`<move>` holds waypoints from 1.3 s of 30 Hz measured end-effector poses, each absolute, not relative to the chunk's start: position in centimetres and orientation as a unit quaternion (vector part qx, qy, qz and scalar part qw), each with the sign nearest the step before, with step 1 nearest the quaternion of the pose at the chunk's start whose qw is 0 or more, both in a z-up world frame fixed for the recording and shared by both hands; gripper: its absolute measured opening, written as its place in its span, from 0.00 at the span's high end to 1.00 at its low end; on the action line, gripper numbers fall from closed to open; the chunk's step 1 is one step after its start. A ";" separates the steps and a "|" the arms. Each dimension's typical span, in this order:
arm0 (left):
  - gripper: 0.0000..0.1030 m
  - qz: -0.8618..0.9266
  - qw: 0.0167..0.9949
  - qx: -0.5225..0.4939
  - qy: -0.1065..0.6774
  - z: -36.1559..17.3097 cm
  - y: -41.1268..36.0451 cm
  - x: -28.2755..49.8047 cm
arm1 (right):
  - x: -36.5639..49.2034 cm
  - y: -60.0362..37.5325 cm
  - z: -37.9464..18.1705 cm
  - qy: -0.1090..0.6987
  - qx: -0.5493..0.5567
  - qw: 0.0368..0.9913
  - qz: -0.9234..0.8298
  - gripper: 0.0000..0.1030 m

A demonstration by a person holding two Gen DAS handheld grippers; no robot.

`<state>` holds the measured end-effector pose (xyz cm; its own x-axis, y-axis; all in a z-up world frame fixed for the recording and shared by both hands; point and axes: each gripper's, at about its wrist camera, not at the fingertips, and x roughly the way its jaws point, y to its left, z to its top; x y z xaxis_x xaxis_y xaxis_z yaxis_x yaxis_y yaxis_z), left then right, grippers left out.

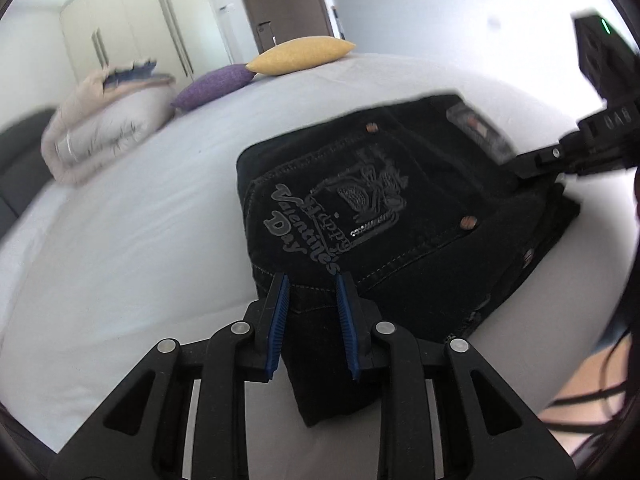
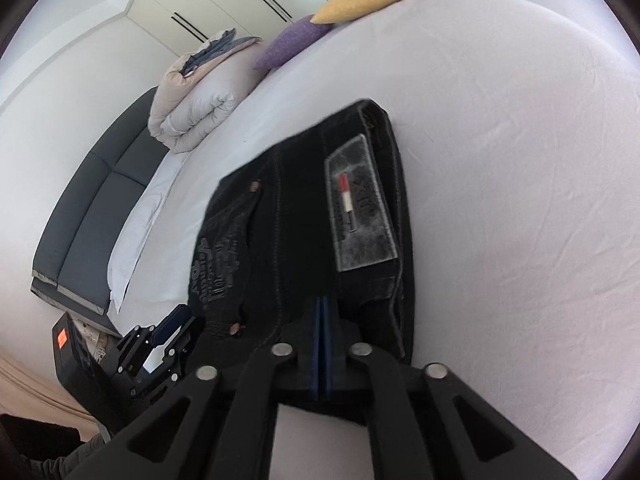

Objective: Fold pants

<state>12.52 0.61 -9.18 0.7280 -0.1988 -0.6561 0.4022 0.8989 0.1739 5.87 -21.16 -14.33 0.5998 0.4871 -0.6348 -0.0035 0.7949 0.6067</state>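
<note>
Black denim pants [image 1: 400, 216] lie folded into a compact stack on the white bed sheet [image 1: 140, 240], back pocket with grey lettering facing up. My left gripper [image 1: 311, 280] is open, its blue pads on either side of the stack's near corner. My right gripper [image 2: 323, 304] is shut on the waistband edge of the pants [image 2: 304, 216], near the grey leather patch [image 2: 362, 204]. The right gripper also shows in the left wrist view [image 1: 556, 164] at the stack's far right edge. The left gripper shows in the right wrist view [image 2: 176, 324] at the lower left.
A yellow pillow [image 1: 302, 55] and a purple pillow [image 1: 214, 86] lie at the far end of the bed. A rolled duvet [image 1: 104, 124] lies to the left. A dark headboard [image 2: 88, 216], wardrobe doors [image 1: 132, 28] and a brown door [image 1: 280, 0] stand around the bed.
</note>
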 end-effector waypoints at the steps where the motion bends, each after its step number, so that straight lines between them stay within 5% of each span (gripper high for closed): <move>1: 0.73 -0.170 0.916 0.132 0.338 -8.6 1.4 12.7 | 5.4 -21.5 -13.8 0.413 0.294 0.849 0.153 0.66; 2: 0.62 -0.177 0.916 0.108 0.344 -7.9 2.4 12.7 | 4.8 -22.0 -13.1 0.398 0.301 0.853 0.153 0.49; 3: 0.46 -0.186 0.916 0.080 0.345 -7.2 3.4 12.8 | 4.3 -22.8 -12.4 0.380 0.307 0.860 0.147 0.42; 4: 0.11 -0.190 0.920 0.048 0.340 -6.3 4.6 13.1 | 4.2 -23.4 -12.1 0.372 0.311 0.863 0.145 0.42; 5: 0.00 -0.190 0.925 0.015 0.330 -5.6 5.7 13.6 | 4.3 -24.3 -12.0 0.369 0.321 0.861 0.141 0.42; 13: 0.01 -0.233 0.840 -0.165 0.462 -7.7 8.7 22.8 | 9.3 -27.2 -15.1 0.440 0.374 0.804 0.143 0.47; 15: 0.01 -0.241 0.816 -0.193 0.488 -9.2 8.6 24.4 | 10.8 -27.1 -16.0 0.463 0.380 0.788 0.142 0.62; 21: 0.13 -0.259 0.789 -0.195 0.522 -10.8 6.4 26.2 | 13.5 -26.9 -16.9 0.482 0.407 0.758 0.166 0.63; 23: 0.35 -0.259 0.788 -0.169 0.532 -10.9 5.2 26.4 | 14.1 -26.4 -16.9 0.485 0.402 0.757 0.171 0.63; 31: 0.77 -0.258 0.796 -0.167 0.522 -9.5 5.2 26.0 | 13.8 -24.8 -15.6 0.482 0.360 0.781 0.168 0.79; 39: 0.82 -0.283 0.825 -0.144 0.467 -2.8 3.6 27.0 | 14.3 -23.4 -9.2 0.435 0.297 0.829 0.188 0.82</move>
<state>27.02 3.57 -2.76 0.4034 -0.6013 -0.6898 0.3313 0.7986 -0.5024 14.33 -23.39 -9.25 0.5513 0.5702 -0.6091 -0.0541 0.7530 0.6558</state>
